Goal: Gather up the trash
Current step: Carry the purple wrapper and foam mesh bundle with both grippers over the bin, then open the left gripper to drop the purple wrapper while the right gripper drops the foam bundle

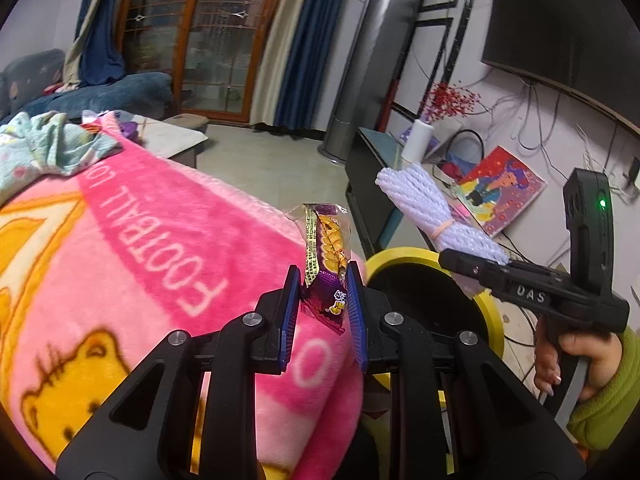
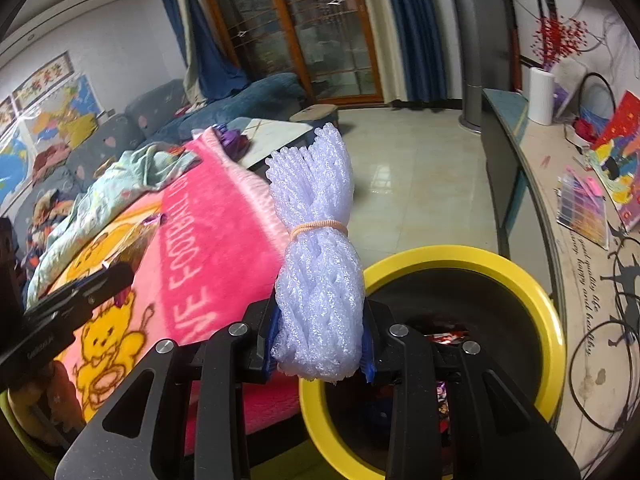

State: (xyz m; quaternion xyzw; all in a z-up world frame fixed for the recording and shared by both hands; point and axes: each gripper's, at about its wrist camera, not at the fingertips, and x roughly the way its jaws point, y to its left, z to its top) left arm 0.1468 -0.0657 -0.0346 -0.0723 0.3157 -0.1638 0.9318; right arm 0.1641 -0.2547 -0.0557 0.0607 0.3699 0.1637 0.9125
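- Left wrist view: left gripper (image 1: 323,280) clamps a purple and yellow snack wrapper (image 1: 326,252) between its blue pads, the wrapper standing upright above the jaws.
- Below and to the left spreads a pink blanket (image 1: 160,248) with white lettering and yellow cartoon bears; a pale green printed cloth (image 1: 44,148) lies crumpled on its far end.
- Just right of the wrapper, the yellow-rimmed bin (image 1: 400,258) shows its dark inside, partly hidden by the gripper's frame.
- Right gripper (image 1: 452,258) enters from the right, held by a hand (image 1: 576,360) in a green sleeve (image 1: 604,404), and carries a white foam-net bundle (image 1: 424,208) above the bin's rim.
- Beyond stand a low cabinet (image 1: 372,168) bearing a white vase (image 1: 418,140) with red berries and a colourful picture (image 1: 500,188); a dark screen (image 1: 560,20) hangs on the wall.

- Right wrist view: right gripper (image 2: 320,340) is closed on the foam-net bundle (image 2: 316,248), which rises upright from the jaws, cinched near the middle by an orange rubber band (image 2: 318,227).
- The bin (image 2: 556,320) sits just right of the bundle and below it, colourful wrappers (image 2: 444,336) visible at its bottom.
- The blanket (image 2: 216,240) fills the left; the left gripper (image 2: 72,300) shows at that edge, its jaws not readable here.
- Behind are a blue-grey sofa (image 2: 152,116), wood-framed glass doors (image 2: 312,28) with blue curtains (image 2: 416,28) and a tiled floor (image 2: 420,184).
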